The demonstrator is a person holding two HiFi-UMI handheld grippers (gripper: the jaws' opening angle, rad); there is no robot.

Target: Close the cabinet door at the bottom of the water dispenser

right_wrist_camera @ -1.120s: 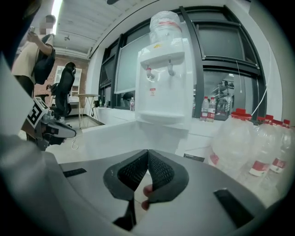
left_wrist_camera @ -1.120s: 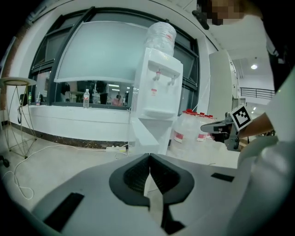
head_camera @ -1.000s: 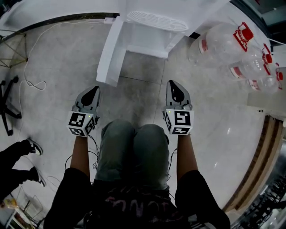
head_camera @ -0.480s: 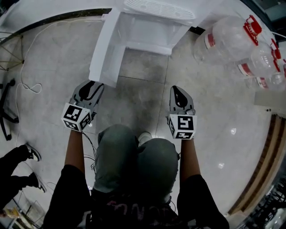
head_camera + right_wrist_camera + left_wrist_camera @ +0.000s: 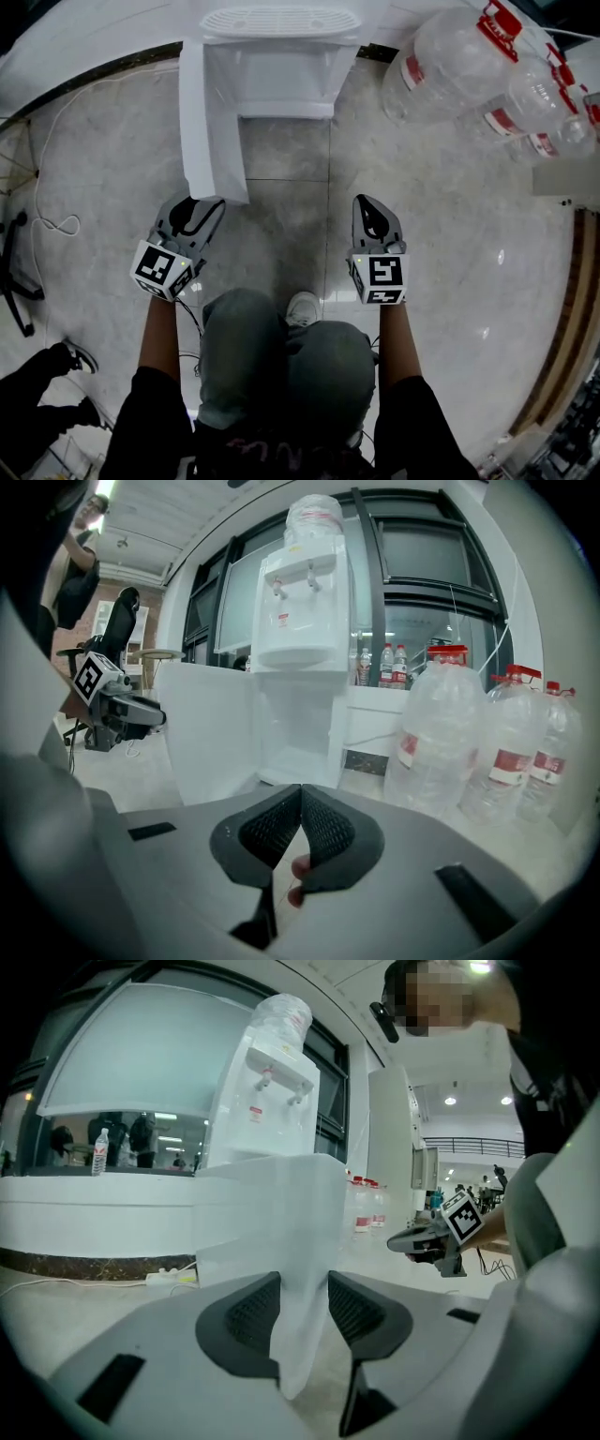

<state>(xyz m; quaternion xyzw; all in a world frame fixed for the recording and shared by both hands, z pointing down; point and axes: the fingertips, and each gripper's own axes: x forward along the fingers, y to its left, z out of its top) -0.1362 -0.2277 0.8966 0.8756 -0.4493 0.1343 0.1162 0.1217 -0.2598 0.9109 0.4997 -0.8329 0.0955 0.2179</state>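
Since a moment ago, the left claw (image 5: 303, 1302) has reached the open cabinet door (image 5: 208, 131) of the one white water dispenser (image 5: 281, 56). It has just opened wide, with the door's edge between its jaws. The right claw (image 5: 367, 202) is squeezed shut on nothing. Three big water bottles (image 5: 441, 747) have red labels, too small to read.

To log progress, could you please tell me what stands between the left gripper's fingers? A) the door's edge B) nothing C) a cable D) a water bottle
A: the door edge stands between the left gripper fingers, which have just been opening.
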